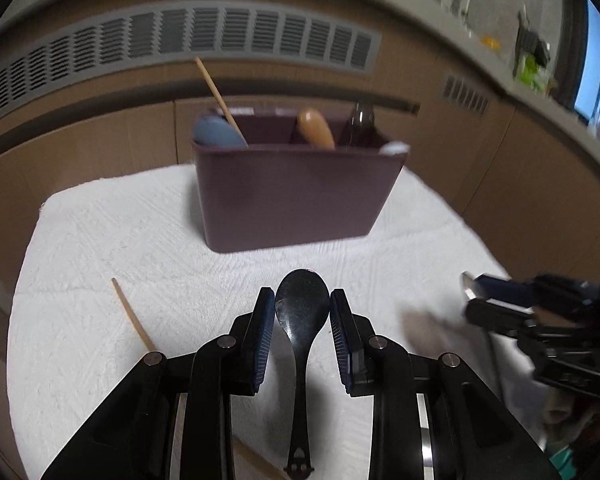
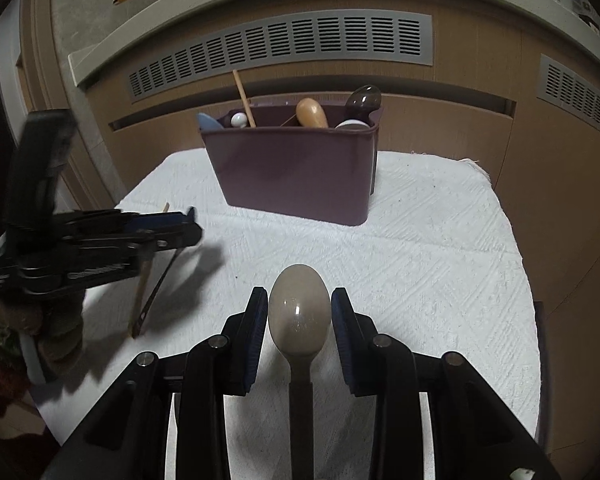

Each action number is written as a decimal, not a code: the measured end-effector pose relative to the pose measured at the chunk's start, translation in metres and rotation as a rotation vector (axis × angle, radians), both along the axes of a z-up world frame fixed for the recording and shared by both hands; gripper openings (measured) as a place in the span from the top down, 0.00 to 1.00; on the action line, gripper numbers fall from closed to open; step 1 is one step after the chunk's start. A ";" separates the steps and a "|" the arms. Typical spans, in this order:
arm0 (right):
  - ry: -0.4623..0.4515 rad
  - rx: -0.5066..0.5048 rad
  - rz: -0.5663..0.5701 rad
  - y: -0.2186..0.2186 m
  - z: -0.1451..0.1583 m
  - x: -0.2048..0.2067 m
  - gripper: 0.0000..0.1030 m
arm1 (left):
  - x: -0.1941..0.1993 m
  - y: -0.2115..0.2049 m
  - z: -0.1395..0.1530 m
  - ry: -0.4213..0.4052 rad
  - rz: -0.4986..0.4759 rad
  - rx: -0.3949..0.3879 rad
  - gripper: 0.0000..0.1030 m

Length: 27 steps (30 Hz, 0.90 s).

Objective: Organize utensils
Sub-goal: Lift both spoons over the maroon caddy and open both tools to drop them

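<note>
Your left claw (image 1: pixel 302 306) is clamped on a black spoon (image 1: pixel 301 312): its glossy, faintly speckled bowl sits pinched between the blue ribbed pads, bowl forward, and the thin handle runs back toward you to a small cut-out end. Your right claw (image 2: pixel 299 307) grips a pale grey-beige spoon (image 2: pixel 299 312) the same way, its smooth oval bowl catching a small highlight between the pads, with a flat, darker handle trailing back under the claw. Both spoons hang over the white textured cloth (image 1: pixel 140 232) that covers the counter. Ahead of you at the far side of the cloth stands the dark plum utensil caddy (image 2: pixel 296 168), a rounded rectangular bin with inner dividers. It already carries a blue-grey spoon (image 1: pixel 216 134) and a leaning wooden chopstick (image 1: pixel 220 98) at its left end, a wooden-handled utensil (image 2: pixel 312 113) near the middle, and a dark brown spoon (image 2: pixel 365 98) standing up at its right end. Another wooden chopstick (image 1: pixel 132 316) lies loose on the cloth just left of your left claw.
</note>
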State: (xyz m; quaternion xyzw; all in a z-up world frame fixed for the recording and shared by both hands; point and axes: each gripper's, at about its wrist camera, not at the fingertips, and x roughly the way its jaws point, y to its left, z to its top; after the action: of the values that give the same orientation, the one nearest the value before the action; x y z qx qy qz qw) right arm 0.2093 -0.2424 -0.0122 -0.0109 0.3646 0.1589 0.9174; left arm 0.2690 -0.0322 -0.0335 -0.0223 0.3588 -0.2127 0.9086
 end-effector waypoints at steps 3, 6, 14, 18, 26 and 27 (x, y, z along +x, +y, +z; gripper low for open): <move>-0.012 0.014 -0.009 0.001 0.003 0.002 0.70 | -0.009 0.004 0.014 -0.048 0.023 -0.034 0.72; -0.039 0.057 0.001 0.000 0.018 0.005 0.71 | -0.015 0.005 0.038 -0.120 0.028 -0.050 0.72; -0.415 0.133 0.014 -0.004 0.167 0.021 0.71 | -0.004 0.032 0.182 -0.394 -0.007 -0.234 0.72; -0.534 0.135 -0.005 0.001 0.209 0.057 0.71 | 0.036 0.029 0.207 -0.476 0.039 -0.262 0.72; -0.487 0.177 -0.042 0.013 0.165 0.129 0.71 | 0.114 0.025 0.150 -0.330 0.085 -0.289 0.72; -0.466 0.173 -0.042 0.014 0.154 0.137 0.71 | 0.124 0.025 0.140 -0.303 0.092 -0.290 0.72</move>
State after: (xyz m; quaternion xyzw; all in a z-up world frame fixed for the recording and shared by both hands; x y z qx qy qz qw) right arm 0.3465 -0.2279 0.1420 0.0388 0.1286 0.1634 0.9774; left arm 0.3929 -0.0072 0.1064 -0.1369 0.1823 -0.2213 0.9482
